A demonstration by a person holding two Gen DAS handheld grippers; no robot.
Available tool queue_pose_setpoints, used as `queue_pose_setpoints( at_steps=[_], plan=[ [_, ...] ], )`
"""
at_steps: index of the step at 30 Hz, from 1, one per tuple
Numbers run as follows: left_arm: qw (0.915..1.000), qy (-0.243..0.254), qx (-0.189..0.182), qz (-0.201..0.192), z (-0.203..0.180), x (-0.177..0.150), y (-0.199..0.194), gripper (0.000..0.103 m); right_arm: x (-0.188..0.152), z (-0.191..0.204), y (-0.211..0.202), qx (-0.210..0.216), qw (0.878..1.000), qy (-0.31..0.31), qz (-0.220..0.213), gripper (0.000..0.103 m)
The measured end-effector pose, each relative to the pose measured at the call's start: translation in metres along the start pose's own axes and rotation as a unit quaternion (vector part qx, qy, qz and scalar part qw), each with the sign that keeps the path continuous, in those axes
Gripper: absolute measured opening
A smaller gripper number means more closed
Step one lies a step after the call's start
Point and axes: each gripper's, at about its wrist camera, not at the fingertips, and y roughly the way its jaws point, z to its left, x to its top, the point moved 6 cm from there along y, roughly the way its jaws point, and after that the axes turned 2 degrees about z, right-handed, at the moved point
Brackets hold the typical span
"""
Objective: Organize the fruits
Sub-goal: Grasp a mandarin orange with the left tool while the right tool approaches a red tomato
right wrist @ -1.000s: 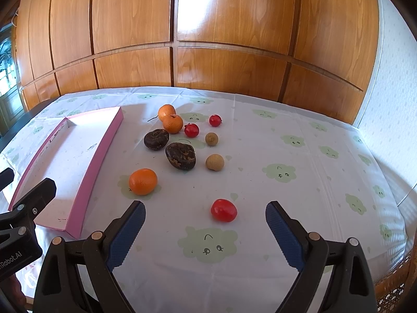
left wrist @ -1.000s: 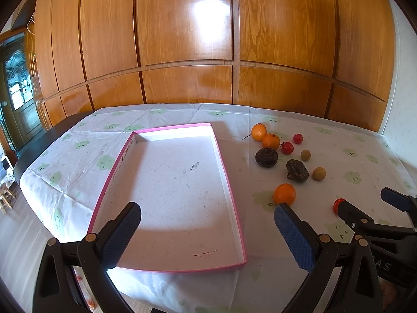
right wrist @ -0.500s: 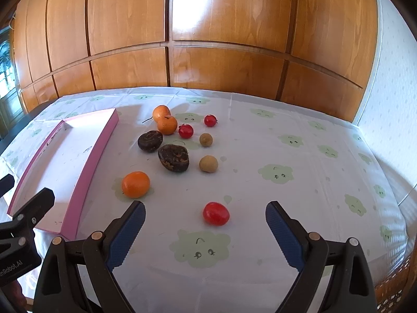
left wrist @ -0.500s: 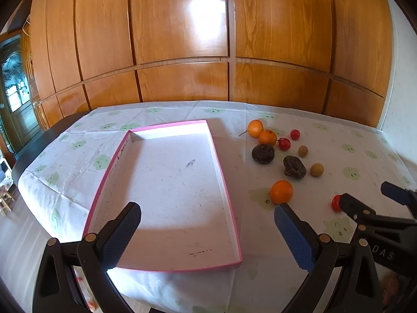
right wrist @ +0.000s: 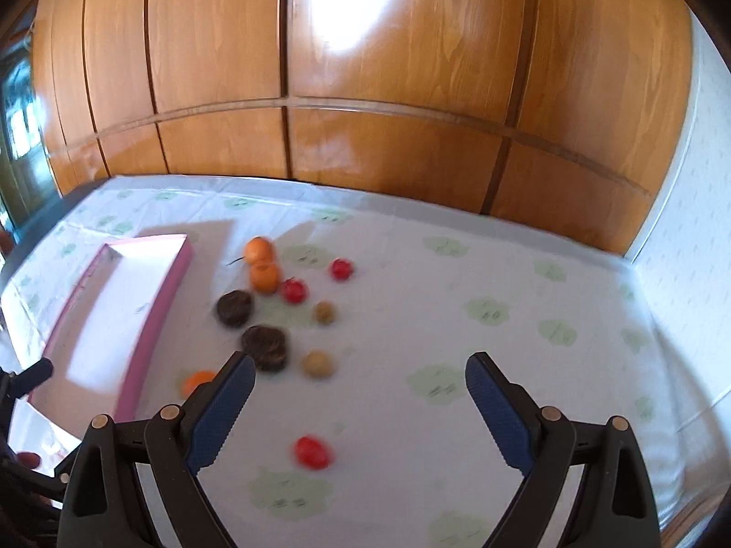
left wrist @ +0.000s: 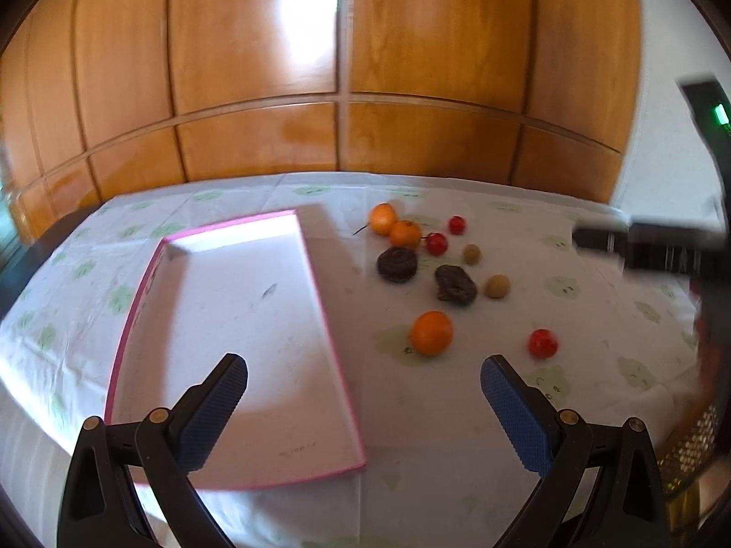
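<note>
— Can any text, label, brand or number be read?
— None can be read. Faint marks are seen on the floor of the pink tray (left wrist: 256,319), lower centre of the left wrist view, but they are too small and blurred to be made out as lettering

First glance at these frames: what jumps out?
The big pink-rimmed tray on the left of the table, with nothing in it. Right beside it, the loose scatter of fruit on the tablecloth: oranges, small red fruits, two dark wrinkled ones and two small brown ones. Both hand-held grippers, left and right, are open and hold nothing.
</note>
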Motion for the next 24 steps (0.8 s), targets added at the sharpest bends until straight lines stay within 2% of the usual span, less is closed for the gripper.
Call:
queue_pose_setpoints(
  at_steps=[3,7,11,13,15,20,22,24],
  plan=[
    [0.9992,0.028,-0.016,0.022,-0.009,0.009,0.011,0.100,0.007,-0.023,0.014,-0.009,1.000,-0.002,0.005,0.095],
    [0.9973,0.036,-0.046,0.044,-0.017,0.024,0.021,0.094,-0.001,-0.048,0.040,-0.002,0.999,0.021,0.028,0.094],
    [0.9923,0.060,-0.075,0.078,-0.032,0.039,0.040,0.075,-0.012,-0.065,0.057,0.011,0.998,0.056,0.033,0.090],
    [0.9893,0.073,-0.078,0.099,-0.036,0.041,0.051,0.066,-0.017,-0.072,0.067,0.019,0.995,0.076,0.064,0.086],
    [0.9852,0.097,-0.075,0.119,-0.042,0.040,0.064,0.055,-0.011,-0.074,0.065,0.045,0.994,0.091,0.051,0.085],
    [0.9714,0.144,-0.080,0.172,-0.060,0.028,0.099,0.053,-0.014,-0.069,0.069,0.074,0.989,0.102,0.071,0.085],
    [0.9668,0.163,-0.069,0.184,-0.065,0.023,0.110,0.052,-0.014,-0.063,0.071,0.082,0.989,0.093,0.079,0.085],
    [0.9631,0.172,-0.064,0.197,-0.066,0.018,0.120,0.048,-0.016,-0.054,0.075,0.099,0.987,0.084,0.093,0.080]
  ],
)
